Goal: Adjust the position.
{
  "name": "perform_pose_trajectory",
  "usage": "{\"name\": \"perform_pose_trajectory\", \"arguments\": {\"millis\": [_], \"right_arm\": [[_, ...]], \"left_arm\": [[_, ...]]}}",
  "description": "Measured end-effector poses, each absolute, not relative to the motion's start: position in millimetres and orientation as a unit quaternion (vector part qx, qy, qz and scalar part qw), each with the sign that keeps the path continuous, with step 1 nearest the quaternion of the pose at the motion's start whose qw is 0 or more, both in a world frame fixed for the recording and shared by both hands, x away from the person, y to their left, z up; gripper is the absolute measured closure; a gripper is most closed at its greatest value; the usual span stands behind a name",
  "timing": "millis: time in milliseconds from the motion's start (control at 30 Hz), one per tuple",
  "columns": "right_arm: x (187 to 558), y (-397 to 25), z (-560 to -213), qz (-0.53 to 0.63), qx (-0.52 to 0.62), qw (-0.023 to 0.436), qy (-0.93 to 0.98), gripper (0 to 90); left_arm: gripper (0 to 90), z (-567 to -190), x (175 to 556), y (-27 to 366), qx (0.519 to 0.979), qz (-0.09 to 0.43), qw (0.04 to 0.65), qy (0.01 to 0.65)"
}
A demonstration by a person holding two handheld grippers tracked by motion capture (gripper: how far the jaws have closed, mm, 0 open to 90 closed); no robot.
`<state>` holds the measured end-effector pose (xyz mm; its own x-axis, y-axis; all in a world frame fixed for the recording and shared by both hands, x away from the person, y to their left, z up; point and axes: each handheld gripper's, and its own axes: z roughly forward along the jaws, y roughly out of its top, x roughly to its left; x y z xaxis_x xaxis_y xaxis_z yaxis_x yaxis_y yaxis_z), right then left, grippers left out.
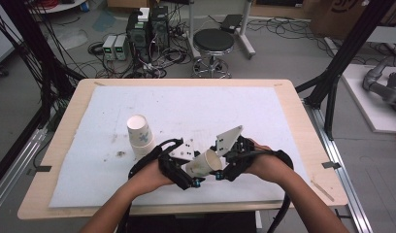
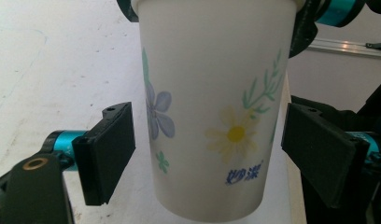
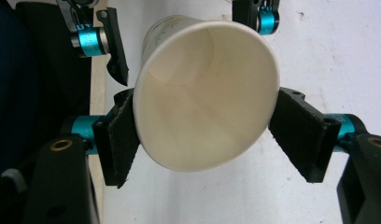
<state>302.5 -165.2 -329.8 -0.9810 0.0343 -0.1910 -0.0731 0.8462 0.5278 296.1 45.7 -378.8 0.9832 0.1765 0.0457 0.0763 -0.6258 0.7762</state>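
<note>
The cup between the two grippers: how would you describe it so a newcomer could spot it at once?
On the white mat covering the wooden table, look at the near edge, where the person's two hands meet. There the paper cup lies tilted on its side between the left gripper and right gripper, open mouth toward the right one. Unlike the cup stack to its left, it is single, not upright.

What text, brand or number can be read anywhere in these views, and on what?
"妙洁": blue brand mark low on the flowered paper cup between the left gripper jaws.
Cardboard box at the far right: dark print, cut off and unreadable.
Stacked cups: pattern only, no legible text.
</note>
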Motion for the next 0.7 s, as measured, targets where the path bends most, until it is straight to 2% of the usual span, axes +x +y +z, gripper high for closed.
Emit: {"name": "perform_pose_trajectory", "arguments": {"millis": [467,700], "right_arm": [[299.3,-154.0,-333.8,0.237,-0.027,0.096,0.966,28.0],[297.6,-150.4,-335.0,0.227,-0.035,0.093,0.969,27.9]], "left_arm": [[21.5,-381.1,298.7,38.8,0.907,0.047,0.413,0.073],[26.9,-383.4,298.5,36.0,0.912,0.035,0.402,0.069]]}}
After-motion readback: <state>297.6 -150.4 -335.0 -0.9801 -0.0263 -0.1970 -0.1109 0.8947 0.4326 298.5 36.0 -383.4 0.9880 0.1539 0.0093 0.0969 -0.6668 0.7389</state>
